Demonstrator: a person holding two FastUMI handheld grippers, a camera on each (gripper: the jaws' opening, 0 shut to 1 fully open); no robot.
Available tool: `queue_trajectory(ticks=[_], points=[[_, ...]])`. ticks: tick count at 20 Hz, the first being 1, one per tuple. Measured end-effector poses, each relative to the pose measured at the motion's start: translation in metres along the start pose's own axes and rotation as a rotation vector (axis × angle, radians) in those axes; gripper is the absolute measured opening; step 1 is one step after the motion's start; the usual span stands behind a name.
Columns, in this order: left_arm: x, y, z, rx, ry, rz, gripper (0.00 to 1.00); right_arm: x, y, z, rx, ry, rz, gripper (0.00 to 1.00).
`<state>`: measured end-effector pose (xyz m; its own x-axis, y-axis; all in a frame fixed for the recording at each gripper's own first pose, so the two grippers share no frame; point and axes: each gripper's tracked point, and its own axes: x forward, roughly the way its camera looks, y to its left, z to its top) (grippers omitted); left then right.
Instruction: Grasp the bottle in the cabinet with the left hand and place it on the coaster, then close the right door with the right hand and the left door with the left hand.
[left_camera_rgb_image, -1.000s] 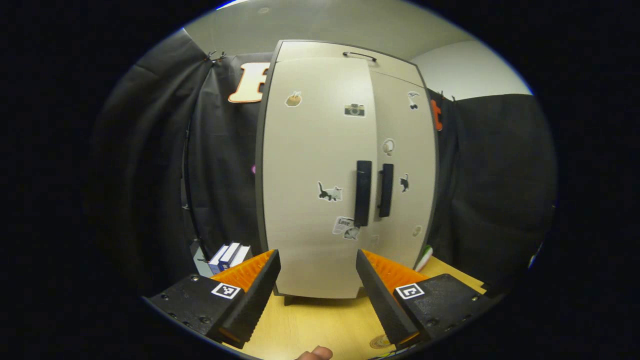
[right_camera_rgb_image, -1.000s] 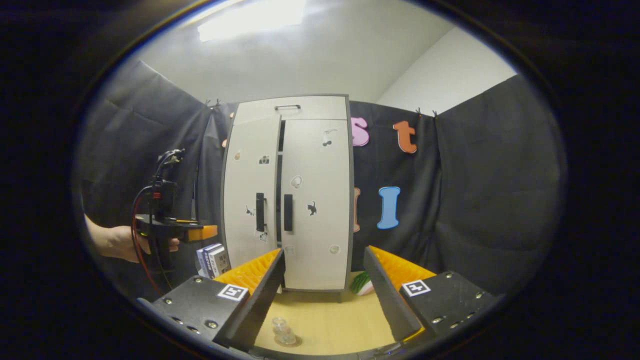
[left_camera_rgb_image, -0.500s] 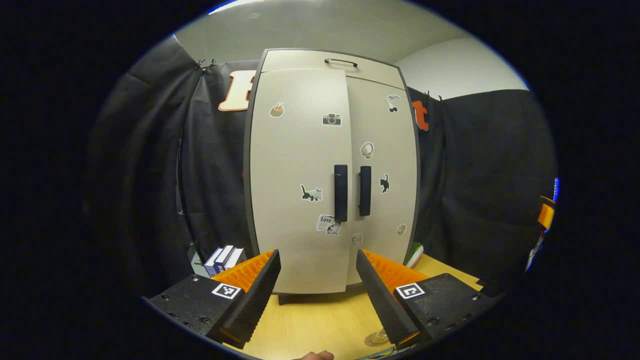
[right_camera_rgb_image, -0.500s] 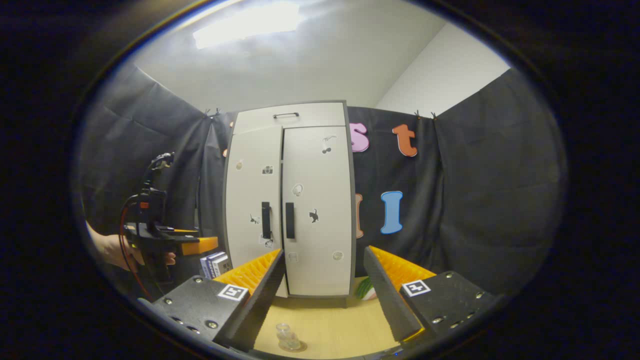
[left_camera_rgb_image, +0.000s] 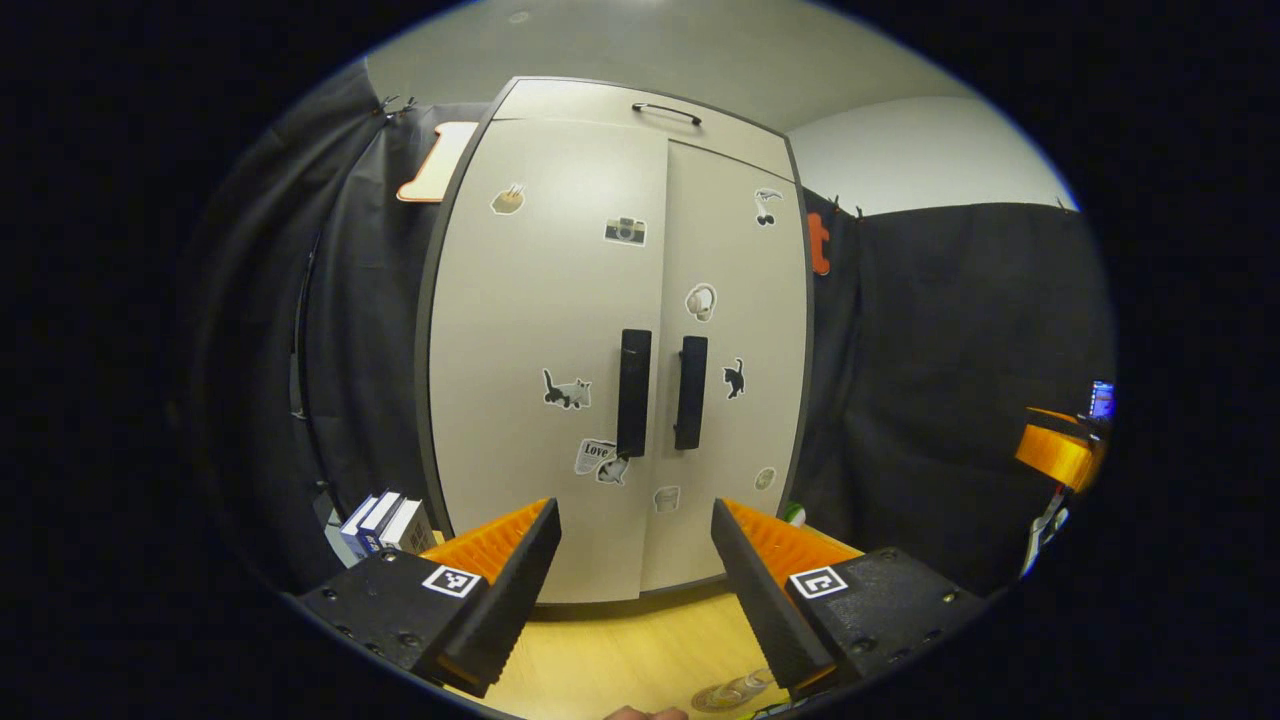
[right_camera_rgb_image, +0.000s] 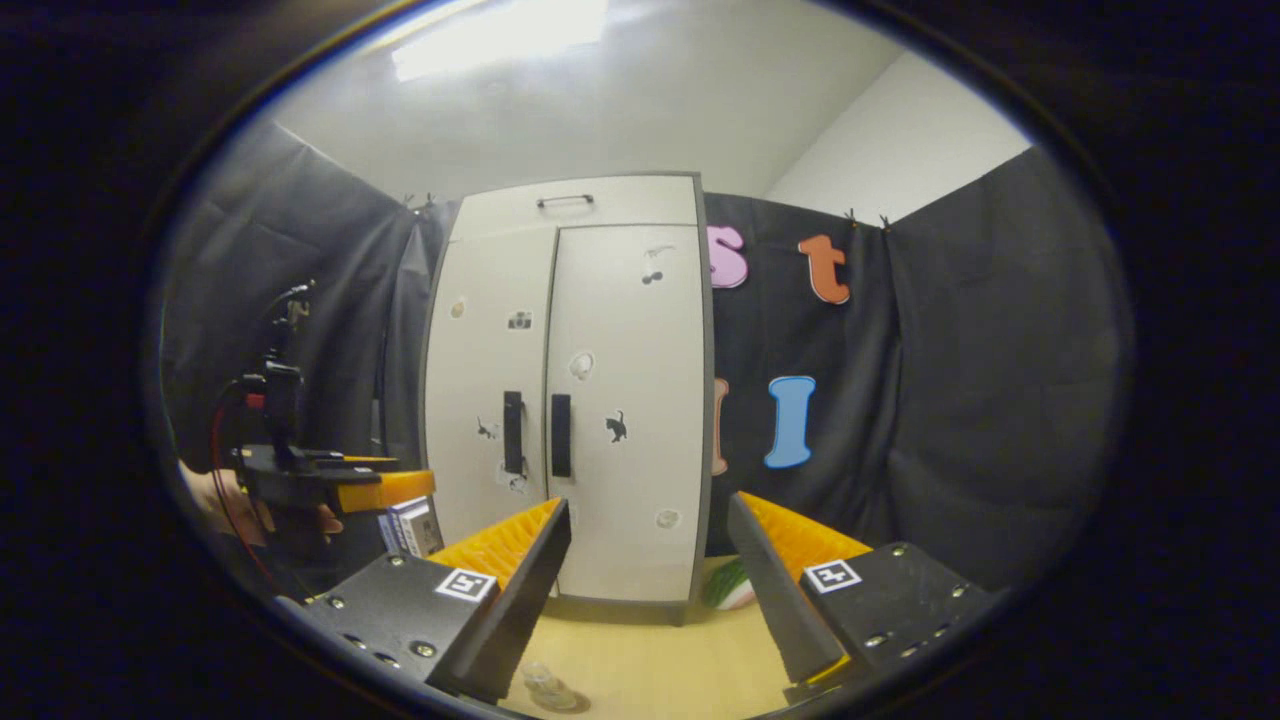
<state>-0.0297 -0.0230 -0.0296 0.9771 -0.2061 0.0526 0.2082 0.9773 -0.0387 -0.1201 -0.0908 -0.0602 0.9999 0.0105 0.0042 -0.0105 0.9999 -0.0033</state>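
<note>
Both cabinet (left_camera_rgb_image: 620, 340) doors flush; left tool (left_camera_rgb_image: 635, 580), right tool (right_camera_rgb_image: 650, 585) spread, empty, standing off.

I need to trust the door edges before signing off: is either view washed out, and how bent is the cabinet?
Right gripper view: the ceiling light blows out the top; the tall beige two-door cabinet stays evenly lit and sharp. Left gripper view: no glare, but the fisheye bows the cabinet's sides outward.

A recording booth: black cloth walls (right_camera_rgb_image: 960, 400) surround a stickered cabinet (right_camera_rgb_image: 620, 400) on a wooden table (right_camera_rgb_image: 660, 670).
</note>
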Motion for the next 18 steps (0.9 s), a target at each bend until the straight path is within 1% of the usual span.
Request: queue_trajectory(ticks=[3, 5, 7, 12, 13, 14, 15, 18], points=[[0.009, 0.007, -0.008, 0.004, 0.008, 0.02, 0.96, 0.018, 0.008, -0.006, 0.016, 0.011, 0.026, 0.97], [0.014, 0.015, -0.011, -0.011, 0.015, 0.053, 0.96, 0.028, 0.001, -0.005, 0.005, 0.014, 0.017, 0.97], [0.015, 0.021, -0.009, -0.025, -0.001, 0.079, 0.97, 0.037, -0.002, -0.006, -0.009, 0.016, 0.029, 0.97], [0.008, 0.038, 0.006, -0.023, -0.032, 0.2, 0.96, 0.061, -0.006, -0.011, 0.002, 0.047, 0.1, 0.96], [0.007, 0.039, 0.012, -0.03, -0.05, 0.221, 0.96, 0.067, -0.016, -0.008, -0.007, 0.042, 0.084, 0.96], [0.007, 0.039, 0.016, -0.035, -0.053, 0.238, 0.92, 0.072, -0.029, -0.003, -0.012, 0.031, 0.051, 0.97], [0.006, 0.038, 0.017, -0.04, -0.056, 0.254, 0.96, 0.077, -0.037, -0.003, -0.006, 0.025, 0.047, 0.96], [0.008, 0.031, 0.017, -0.031, -0.052, 0.281, 0.96, 0.088, -0.05, -0.005, 0.019, 0.015, 0.074, 0.96]])
